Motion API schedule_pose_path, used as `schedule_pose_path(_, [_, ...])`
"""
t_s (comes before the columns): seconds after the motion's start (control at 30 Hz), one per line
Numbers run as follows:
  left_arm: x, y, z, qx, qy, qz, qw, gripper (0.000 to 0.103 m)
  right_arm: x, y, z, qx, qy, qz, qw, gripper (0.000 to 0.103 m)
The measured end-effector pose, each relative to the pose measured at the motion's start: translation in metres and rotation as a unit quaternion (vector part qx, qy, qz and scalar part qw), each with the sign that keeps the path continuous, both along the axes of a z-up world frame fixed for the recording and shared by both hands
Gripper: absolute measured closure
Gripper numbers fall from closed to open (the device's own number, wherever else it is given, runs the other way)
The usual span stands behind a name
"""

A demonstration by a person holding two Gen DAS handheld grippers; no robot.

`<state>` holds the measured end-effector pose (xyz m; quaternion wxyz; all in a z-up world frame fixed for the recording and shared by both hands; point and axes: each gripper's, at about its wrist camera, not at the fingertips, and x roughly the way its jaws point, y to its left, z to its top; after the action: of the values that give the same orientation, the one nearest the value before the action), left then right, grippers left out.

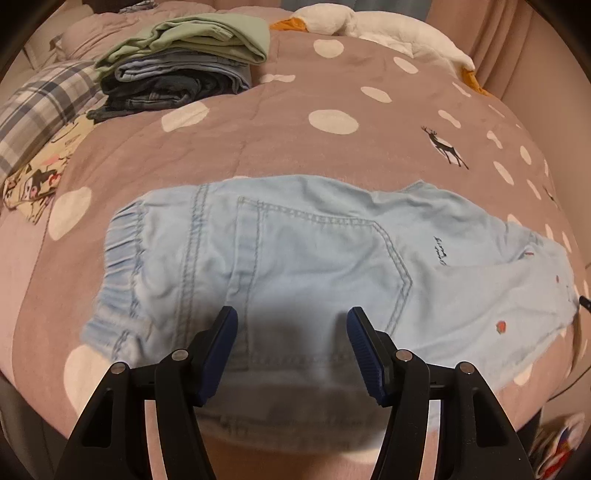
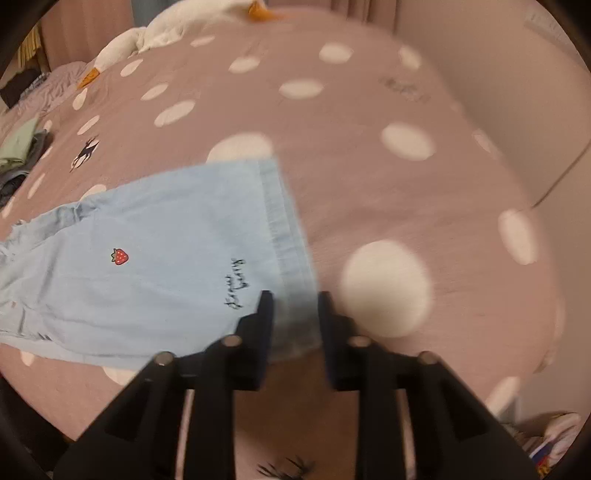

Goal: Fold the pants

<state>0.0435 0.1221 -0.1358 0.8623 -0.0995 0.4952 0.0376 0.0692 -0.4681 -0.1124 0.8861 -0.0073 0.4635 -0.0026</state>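
Light blue denim pants [image 1: 295, 258] lie flat across a pink dotted bedspread [image 1: 295, 140], elastic waistband at the left, legs running right. My left gripper [image 1: 291, 325] is open and empty, hovering over the near edge of the seat area with its back pocket. In the right wrist view the pants' leg [image 2: 147, 266] with a red strawberry patch and a hem [image 2: 284, 229] lies at the left. My right gripper [image 2: 295, 306] is open, its fingers astride the hem's near corner, holding nothing. This view is motion-blurred.
A stack of folded clothes [image 1: 181, 62] sits at the far left of the bed, beside a plaid pillow [image 1: 40, 107] and a patterned cloth [image 1: 37, 181]. A white plush goose [image 1: 373, 29] lies along the far edge. Pink curtains [image 1: 524, 55] hang at the right.
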Motion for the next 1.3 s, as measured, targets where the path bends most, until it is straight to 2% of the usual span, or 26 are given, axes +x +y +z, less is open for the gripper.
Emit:
schedule_pose_path(0.07, [-0.007,0.002,0.003,0.004,-0.002,0.006,1.0000,0.042,-0.011,0.004,0.005,0.029,-0.019,-0.001,0.999,0.075])
schedule_pose_path(0.13, [-0.013,0.006,0.006,-0.010,-0.005,0.010,0.9999,0.042,-0.023,0.005,0.005,0.063,-0.030,-0.017,0.997,0.072])
schedule_pose_path(0.2, [-0.021,0.009,0.008,-0.030,-0.006,0.014,0.9994,0.042,-0.031,0.008,-0.001,0.141,-0.039,-0.028,0.989,0.069])
schedule_pose_path(0.23, [-0.025,0.009,0.010,-0.039,-0.009,0.014,0.9991,0.042,-0.035,0.017,-0.005,0.170,-0.042,-0.017,0.984,0.067])
schedule_pose_path(0.3, [-0.029,0.002,0.013,-0.036,-0.015,0.005,0.9992,0.042,-0.049,0.054,-0.009,0.175,-0.046,0.026,0.983,0.063])
schedule_pose_path(0.33, [-0.032,-0.006,0.016,-0.028,-0.020,-0.009,0.9994,0.042,-0.051,0.073,-0.010,0.170,-0.049,0.053,0.983,0.063])
schedule_pose_path(0.4, [-0.036,-0.018,0.017,-0.012,-0.026,-0.032,0.9991,0.042,-0.056,0.122,-0.011,0.159,-0.053,0.144,0.975,0.063])
schedule_pose_path(0.43, [-0.037,-0.025,0.018,-0.006,-0.027,-0.046,0.9986,0.042,-0.059,0.150,-0.010,0.136,-0.058,0.197,0.969,0.063])
schedule_pose_path(0.47, [-0.038,-0.033,0.017,0.000,-0.028,-0.060,0.9978,0.042,-0.063,0.165,-0.008,0.117,-0.061,0.228,0.965,0.065])
schedule_pose_path(0.53, [-0.041,-0.038,0.018,0.005,-0.032,-0.075,0.9967,0.042,-0.068,0.214,-0.011,0.048,-0.062,0.311,0.947,0.067])
schedule_pose_path(0.57, [-0.043,-0.039,0.018,0.006,-0.035,-0.081,0.9961,0.042,-0.068,0.225,-0.011,0.034,-0.060,0.331,0.941,0.067])
schedule_pose_path(0.67, [-0.045,-0.032,0.015,0.005,-0.036,-0.076,0.9965,0.042,-0.068,0.268,-0.010,-0.001,-0.070,0.405,0.912,0.077])
schedule_pose_path(0.73, [-0.047,-0.022,0.014,-0.002,-0.036,-0.061,0.9975,0.042,-0.065,0.280,-0.008,-0.007,-0.068,0.428,0.901,0.078])
schedule_pose_path(0.87, [-0.052,-0.006,0.017,-0.020,-0.042,-0.042,0.9980,0.042,-0.060,0.313,-0.018,-0.050,-0.049,0.489,0.869,0.078])
schedule_pose_path(1.03, [-0.057,0.005,0.020,-0.034,-0.053,-0.028,0.9976,0.042,-0.060,0.341,-0.032,-0.109,-0.045,0.529,0.841,0.075])
schedule_pose_path(1.13, [-0.056,0.010,0.014,-0.032,-0.049,-0.022,0.9980,0.042,-0.057,0.352,-0.039,-0.139,-0.046,0.534,0.833,0.078])
schedule_pose_path(1.2, [-0.054,0.015,0.010,-0.037,-0.050,-0.018,0.9979,0.042,-0.054,0.356,-0.037,-0.141,-0.044,0.537,0.830,0.087])
schedule_pose_path(1.3, [-0.053,0.022,0.008,-0.049,-0.051,-0.009,0.9974,0.042,-0.060,0.355,-0.024,-0.135,-0.051,0.539,0.830,0.093])
